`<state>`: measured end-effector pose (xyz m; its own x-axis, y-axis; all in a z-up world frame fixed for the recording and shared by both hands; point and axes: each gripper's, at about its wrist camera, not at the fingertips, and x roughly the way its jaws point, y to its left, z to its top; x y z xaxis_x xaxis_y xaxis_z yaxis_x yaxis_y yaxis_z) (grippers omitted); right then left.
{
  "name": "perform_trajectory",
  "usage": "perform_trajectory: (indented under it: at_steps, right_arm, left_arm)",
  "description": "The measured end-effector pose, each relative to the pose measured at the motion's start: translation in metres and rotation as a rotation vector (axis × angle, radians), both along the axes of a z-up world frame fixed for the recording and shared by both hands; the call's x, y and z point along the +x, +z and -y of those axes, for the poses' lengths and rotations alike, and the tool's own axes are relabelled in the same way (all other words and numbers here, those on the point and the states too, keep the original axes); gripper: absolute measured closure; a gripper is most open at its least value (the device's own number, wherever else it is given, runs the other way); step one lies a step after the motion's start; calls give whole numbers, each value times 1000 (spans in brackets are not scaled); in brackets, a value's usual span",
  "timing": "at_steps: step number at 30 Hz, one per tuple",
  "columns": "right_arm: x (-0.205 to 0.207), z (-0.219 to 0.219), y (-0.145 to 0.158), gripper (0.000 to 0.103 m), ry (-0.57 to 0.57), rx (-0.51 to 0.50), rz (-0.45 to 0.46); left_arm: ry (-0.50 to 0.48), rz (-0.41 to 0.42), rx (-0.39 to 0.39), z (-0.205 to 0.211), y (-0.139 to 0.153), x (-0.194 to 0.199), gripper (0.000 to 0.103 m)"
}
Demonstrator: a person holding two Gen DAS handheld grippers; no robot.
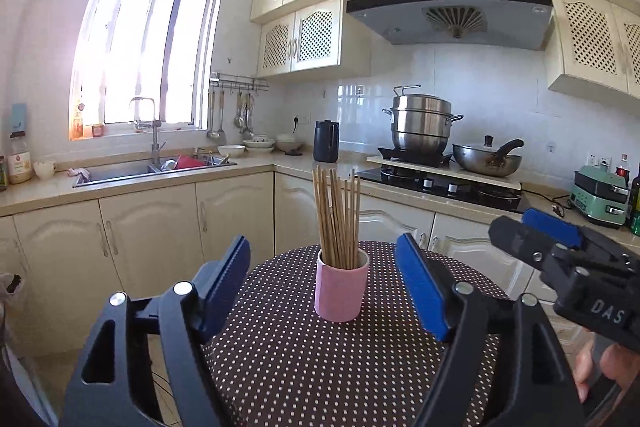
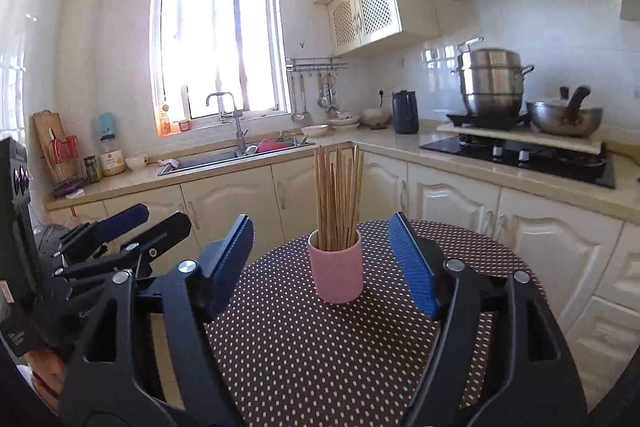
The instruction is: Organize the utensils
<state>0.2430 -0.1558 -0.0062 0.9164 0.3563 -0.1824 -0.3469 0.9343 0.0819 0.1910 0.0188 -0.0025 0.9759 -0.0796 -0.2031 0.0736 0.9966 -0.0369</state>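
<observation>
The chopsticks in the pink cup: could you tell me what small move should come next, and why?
Probably ease the right tongs forward toward the chopsticks. Both tongs are open and empty, and the bundle stands upright in the pink cup, centred between the right fingers but ahead of them.

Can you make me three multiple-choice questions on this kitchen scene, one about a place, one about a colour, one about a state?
1. Where do the chopsticks stand?
A. in the sink
B. in a cup on the round table
C. on the stove

2. What colour is the cup?
A. pink
B. green
C. white

3. How is the left gripper?
A. shut on the cup
B. shut on chopsticks
C. open, holding nothing

Answers: B, they rise from the cup on the dotted table; A, its wall is pink; C, its blue fingers stand apart, either side of the cup.
</observation>
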Motion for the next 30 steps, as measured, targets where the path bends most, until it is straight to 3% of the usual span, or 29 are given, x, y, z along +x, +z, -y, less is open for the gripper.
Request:
perform_trajectory:
  at_steps: [6,12,19,30]
  right_arm:
    - [-68,-8,12,23,-54,-76,75]
    - [-116,-2,18,19,-77,-37,116]
    - [-154,-2,29,17,-76,-24,153]
    - [-195,-13,44,13,-102,-47,229]
  left_arm:
    - [0,44,49,12,17,-60,28]
    - [-8,102,30,12,34,-111,28]
    - [-11,164,23,11,48,-161,28]
    - [30,225,43,6,65,-202,28]
